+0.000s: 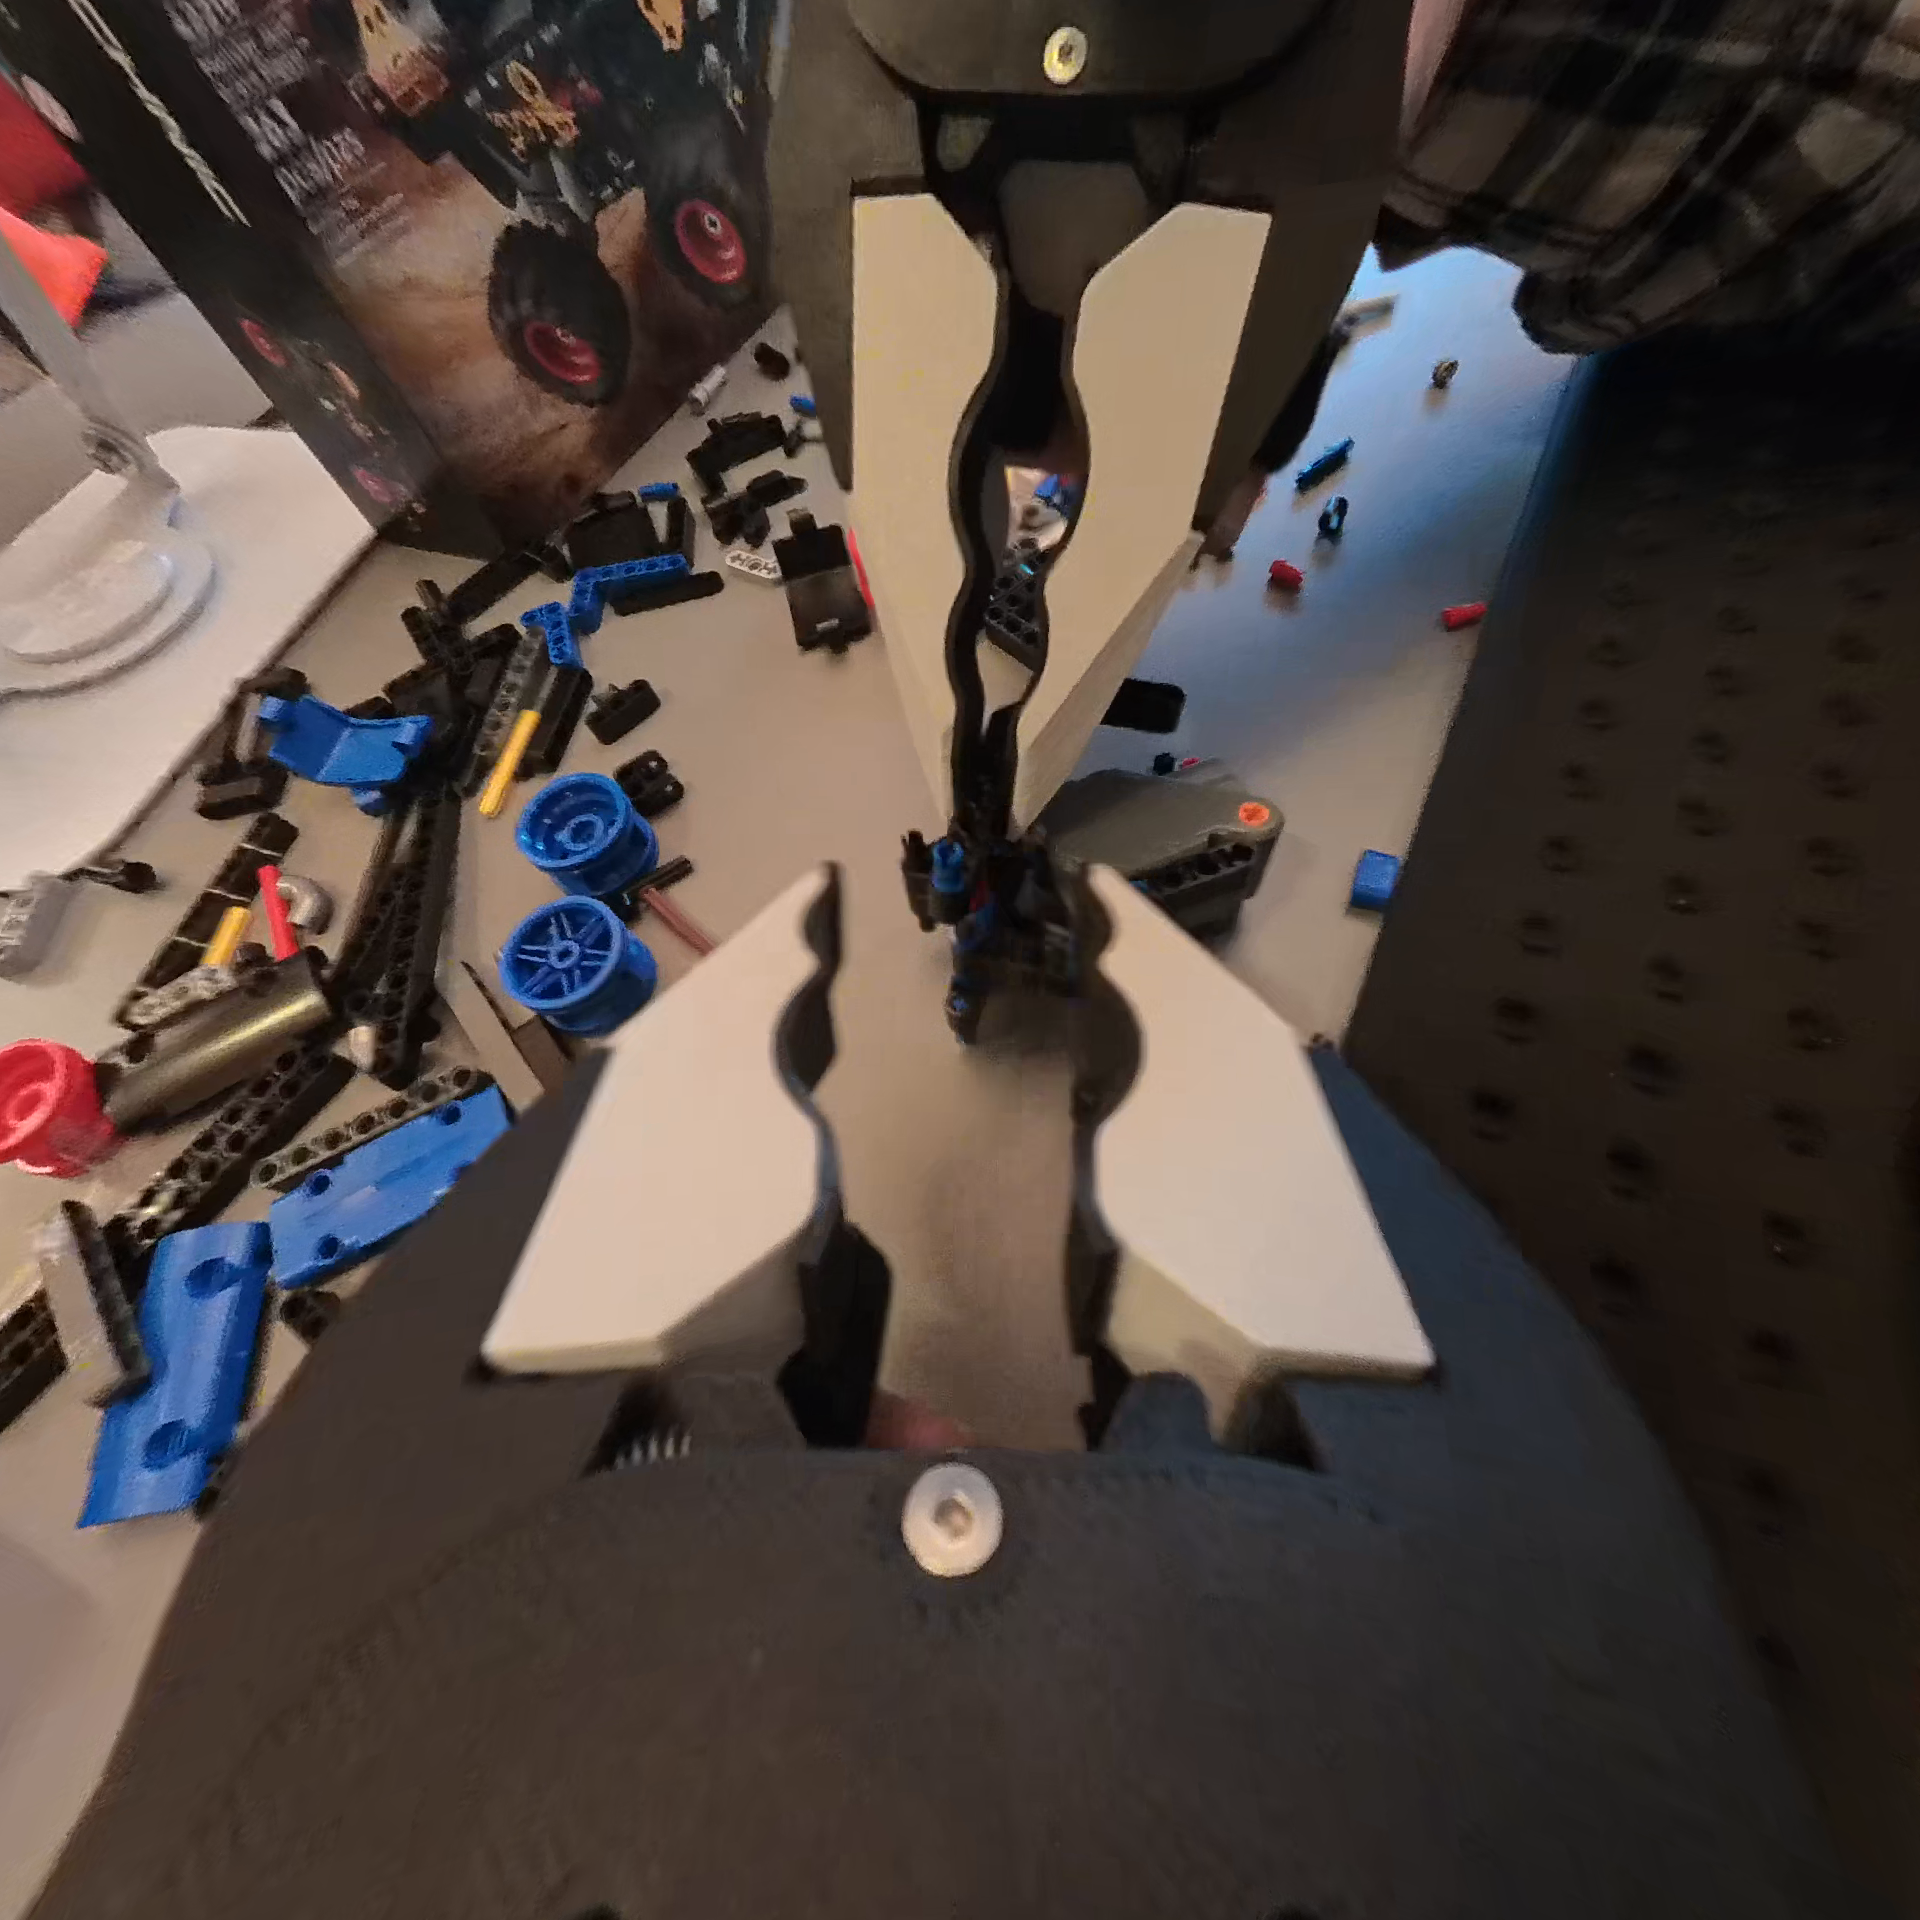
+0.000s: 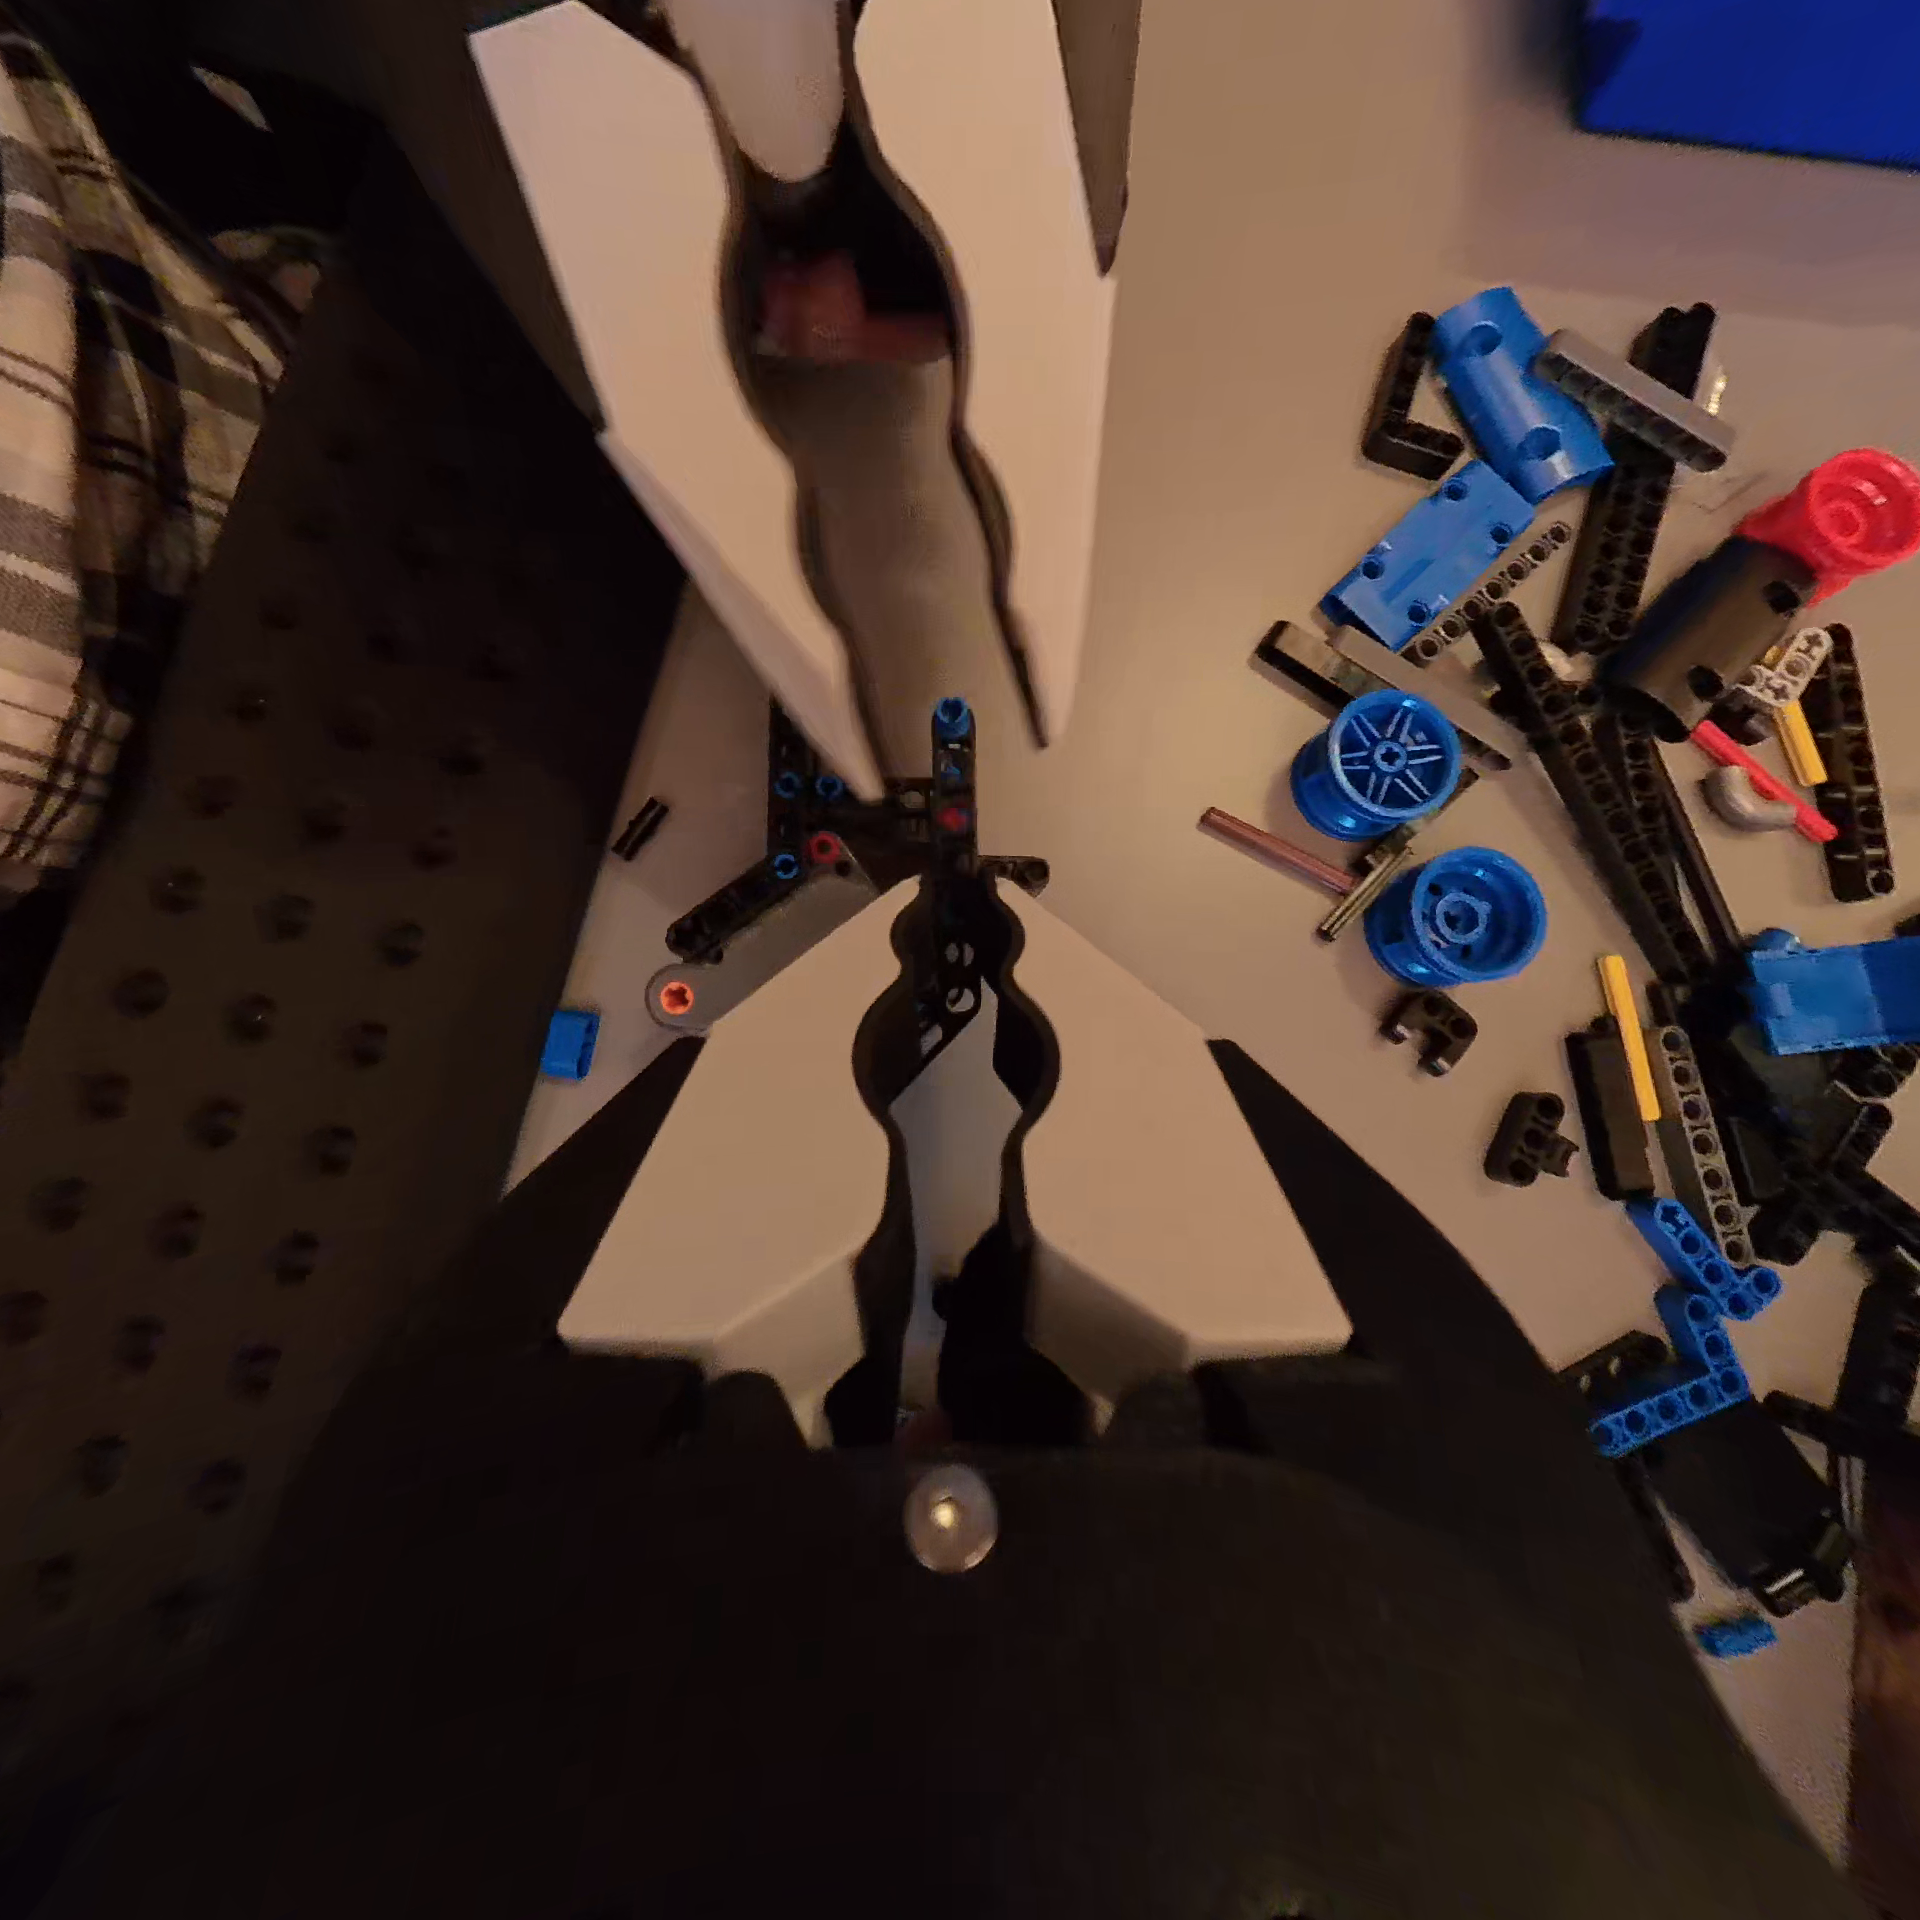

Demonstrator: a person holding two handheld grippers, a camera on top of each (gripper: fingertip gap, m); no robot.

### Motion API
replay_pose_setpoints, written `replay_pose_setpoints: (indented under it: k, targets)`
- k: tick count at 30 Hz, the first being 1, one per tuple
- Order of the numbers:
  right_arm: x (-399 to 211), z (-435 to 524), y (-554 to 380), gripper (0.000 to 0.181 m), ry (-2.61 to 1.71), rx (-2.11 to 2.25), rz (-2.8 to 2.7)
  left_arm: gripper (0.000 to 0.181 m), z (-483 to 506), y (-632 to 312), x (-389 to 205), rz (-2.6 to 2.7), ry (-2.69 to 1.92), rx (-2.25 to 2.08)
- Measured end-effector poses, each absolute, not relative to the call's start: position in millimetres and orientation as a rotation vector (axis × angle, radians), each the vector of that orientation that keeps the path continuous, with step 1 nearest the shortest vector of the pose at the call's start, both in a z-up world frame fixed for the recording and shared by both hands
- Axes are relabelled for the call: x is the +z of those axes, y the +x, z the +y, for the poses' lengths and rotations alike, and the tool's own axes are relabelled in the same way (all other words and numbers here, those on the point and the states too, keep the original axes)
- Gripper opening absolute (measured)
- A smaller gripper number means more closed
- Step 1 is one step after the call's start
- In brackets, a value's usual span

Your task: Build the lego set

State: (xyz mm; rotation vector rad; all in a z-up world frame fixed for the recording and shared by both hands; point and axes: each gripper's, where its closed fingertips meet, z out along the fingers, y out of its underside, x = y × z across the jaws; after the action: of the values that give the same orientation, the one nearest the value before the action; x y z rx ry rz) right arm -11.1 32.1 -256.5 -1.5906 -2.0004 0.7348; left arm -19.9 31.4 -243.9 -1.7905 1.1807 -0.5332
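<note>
Right gripper (image 2: 951,894) clamped tight on small black beam assembly with blue and red pins (image 2: 935,821), held just above grey tabletop (image 2: 1195,582). Left gripper (image 1: 961,883) spread wide, tips either side of same assembly, left fingertip (image 2: 868,774) touching it. Two blue plastic wheel rims (image 1: 582,894) nearby among loose black beams. Printed set box (image 1: 468,260) standing behind.

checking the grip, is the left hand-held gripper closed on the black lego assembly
No, the left hand-held gripper stands open, its fingers either side of the black lego assembly without clamping it.
</note>
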Motion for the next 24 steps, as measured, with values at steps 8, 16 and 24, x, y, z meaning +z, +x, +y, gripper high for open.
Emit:
replay_pose_setpoints:
  k: [8, 16, 24]
  targets:
    - [-256, 30, -10, 0.005, -1.598, 0.763, -1.939, 0.050, 14, -16, -292, 1.447, -1.934, -0.528]
    - [-255, 33, -11, 0.004, -1.563, 0.646, -1.957, 0.042, 16, -8, -295, 1.456, -1.899, -0.595]
    - [-256, 34, -6, 0.004, -1.570, 0.571, -2.037, 0.042, 17, -4, -294, 1.503, -1.867, -0.616]
